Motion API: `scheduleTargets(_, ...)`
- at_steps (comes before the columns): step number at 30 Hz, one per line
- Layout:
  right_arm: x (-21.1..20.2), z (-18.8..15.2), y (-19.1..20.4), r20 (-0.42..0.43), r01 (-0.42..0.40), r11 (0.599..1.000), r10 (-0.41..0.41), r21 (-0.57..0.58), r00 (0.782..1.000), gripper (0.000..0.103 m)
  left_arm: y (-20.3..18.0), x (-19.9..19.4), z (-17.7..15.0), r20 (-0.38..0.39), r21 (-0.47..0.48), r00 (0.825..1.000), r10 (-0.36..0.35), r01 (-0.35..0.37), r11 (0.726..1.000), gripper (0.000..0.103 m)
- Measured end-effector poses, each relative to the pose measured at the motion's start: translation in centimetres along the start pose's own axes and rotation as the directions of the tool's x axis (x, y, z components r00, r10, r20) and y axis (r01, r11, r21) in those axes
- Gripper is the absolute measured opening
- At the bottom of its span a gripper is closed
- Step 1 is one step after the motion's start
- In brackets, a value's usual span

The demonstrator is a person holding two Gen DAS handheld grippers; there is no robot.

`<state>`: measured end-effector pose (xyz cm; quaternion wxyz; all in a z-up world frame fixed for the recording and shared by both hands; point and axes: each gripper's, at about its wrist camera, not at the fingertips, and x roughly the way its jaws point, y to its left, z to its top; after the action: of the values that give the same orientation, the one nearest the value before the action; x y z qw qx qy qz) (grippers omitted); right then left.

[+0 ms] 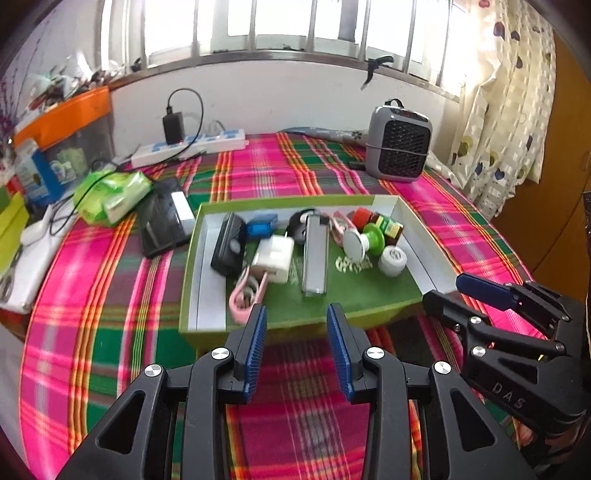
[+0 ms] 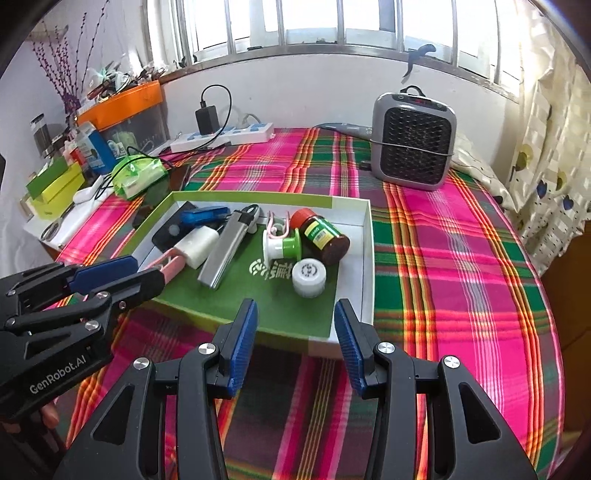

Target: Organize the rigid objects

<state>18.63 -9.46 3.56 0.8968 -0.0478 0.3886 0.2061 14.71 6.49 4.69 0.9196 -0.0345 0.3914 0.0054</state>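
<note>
My left fingers point(image 1: 297, 317) sit nearest, parted with nothing between their blue pads, hovering above the pink and green plaid cloth point(image 1: 295, 406) just short of the tray's near edge. My right fingers point(image 2: 295, 314) are likewise apart and empty, hanging by the near right corner of the same tray; each pair shows at the side of the other's view. Just beyond lies the shallow green tray point(image 1: 369, 314) with white inner walls, resting on the plaid tabletop. Inside it, from the left, I see a pink cable point(image 1: 243, 295) coiled at the near left, a white charger cube point(image 1: 273, 258), a black flat device point(image 1: 229, 243) leaning against the left wall, a blue clip-like piece point(image 1: 262, 225), and a long silver bar point(image 1: 314, 254) lying lengthwise in the middle. To its right are a green and white spool point(image 1: 364, 242), a white round cap point(image 1: 392, 260), and a dark jar with a red lid point(image 2: 321, 234) on its side. Left of the tray lie a dark phone point(image 1: 162, 221) and a green packet point(image 1: 110, 199). Farther back stand a grey heater point(image 1: 400, 144), a white power strip point(image 1: 188, 146) with a black adapter point(image 1: 173, 127) plugged in, and the barred window point(image 1: 295, 26).
</note>
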Motion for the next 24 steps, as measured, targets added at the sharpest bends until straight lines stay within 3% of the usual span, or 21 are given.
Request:
scheduleTargets(20, -0.7, -5.0, 0.5, -0.06, 0.018, 0.999, -0.016, 0.035, 0.998, 0.045, 0.9, -0.6, -6.3, -0.078, -0.013, 0.994, 0.077, -0.078, 0.997, 0.033)
scheduleTargets(24, -0.8, -5.6, 0.4, -0.072, 0.034, 0.999, -0.031, 0.04, 0.997, 0.053, 0.7, -0.5, -6.7, -0.088, -0.014, 0.993, 0.076, -0.078, 0.997, 0.033)
